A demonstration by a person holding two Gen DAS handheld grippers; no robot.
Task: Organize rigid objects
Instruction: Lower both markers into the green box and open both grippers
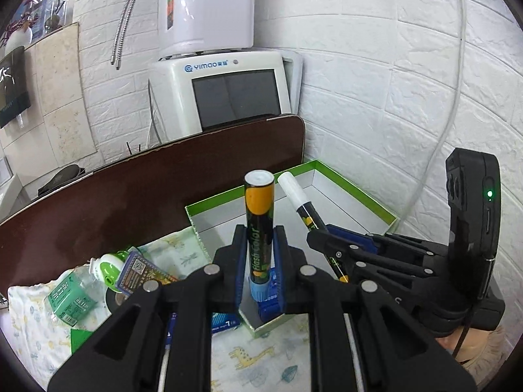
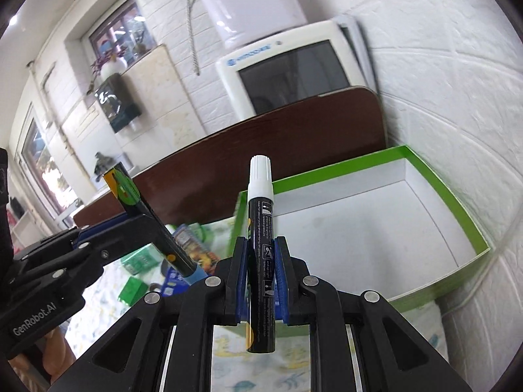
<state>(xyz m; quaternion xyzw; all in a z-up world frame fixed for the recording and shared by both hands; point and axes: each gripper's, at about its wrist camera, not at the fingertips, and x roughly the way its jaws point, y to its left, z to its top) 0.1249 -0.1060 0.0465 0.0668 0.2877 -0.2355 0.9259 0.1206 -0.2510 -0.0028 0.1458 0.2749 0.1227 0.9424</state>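
My left gripper (image 1: 260, 232) is shut on a black "Flash Color" marker (image 1: 258, 225) with an orange band and a blue cap at its lower end; it stands nearly upright between the pads. My right gripper (image 2: 260, 243) is shut on a black marker with a white cap (image 2: 260, 215), cap pointing up. Each gripper shows in the other's view: the right gripper (image 1: 315, 236) at the right, the left gripper (image 2: 130, 220) at the left. Both hover in front of a green-rimmed open box (image 2: 464, 215) with a white inside, which holds nothing that I can see.
A patterned cloth (image 1: 261, 356) covers the table. At the left lie a clear bottle (image 1: 75, 290), a small printed packet (image 1: 137, 271) and other small items. A brown board (image 1: 147, 189) stands behind, a white appliance (image 1: 222, 94) beyond it, a white brick wall to the right.
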